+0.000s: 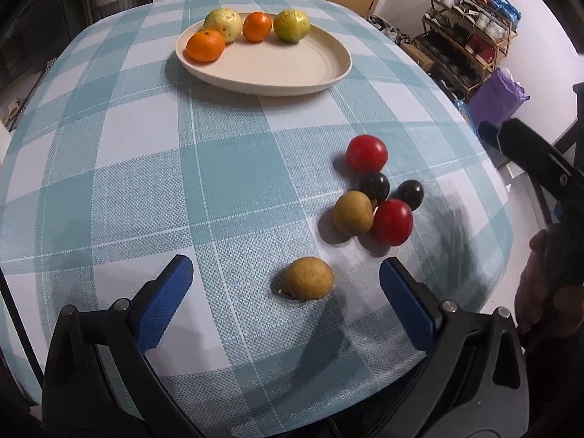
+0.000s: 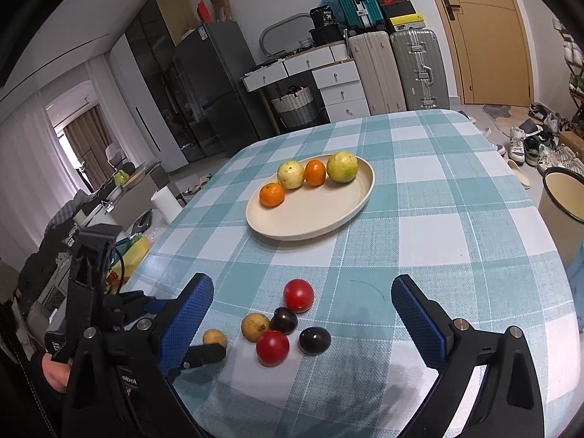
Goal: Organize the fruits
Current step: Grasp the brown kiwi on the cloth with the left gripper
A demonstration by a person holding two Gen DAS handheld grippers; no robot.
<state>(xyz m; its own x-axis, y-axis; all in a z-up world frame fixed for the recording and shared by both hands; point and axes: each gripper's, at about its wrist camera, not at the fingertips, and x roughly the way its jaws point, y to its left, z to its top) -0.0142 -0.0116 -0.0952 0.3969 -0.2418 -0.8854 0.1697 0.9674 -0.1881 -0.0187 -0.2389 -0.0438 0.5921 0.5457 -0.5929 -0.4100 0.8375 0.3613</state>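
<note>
so, scene: checked tablecloth (image 1: 226, 182), cream oval plate (image 1: 303, 73) at the far end, loose fruit near the front edge.
plate load: two oranges (image 1: 205, 46) and two yellow-green guavas (image 1: 223, 25) lined along the far rim; the near half is bare, likely kept free for what is left.
loose cluster: two red tomatoes (image 1: 367, 153), two dark plums (image 1: 373, 185), one tan fruit (image 1: 352, 213), bunched and mostly touching; a tight spot for blue pads.
lone tan fruit: (image 1: 308, 278) sits apart from the cluster, closest to the left gripper, so probably the easiest first pick.
left gripper: (image 1: 286, 273) jaws wide, empty, straddling that lone fruit without touching it; looks lined up to close on it.
right gripper: (image 2: 303, 297) jaws wide, empty, hovering over the cluster.
progress guess: four fruits plated, six on the cloth.
risk: round fruit may roll off the near edge if nudged.
</note>
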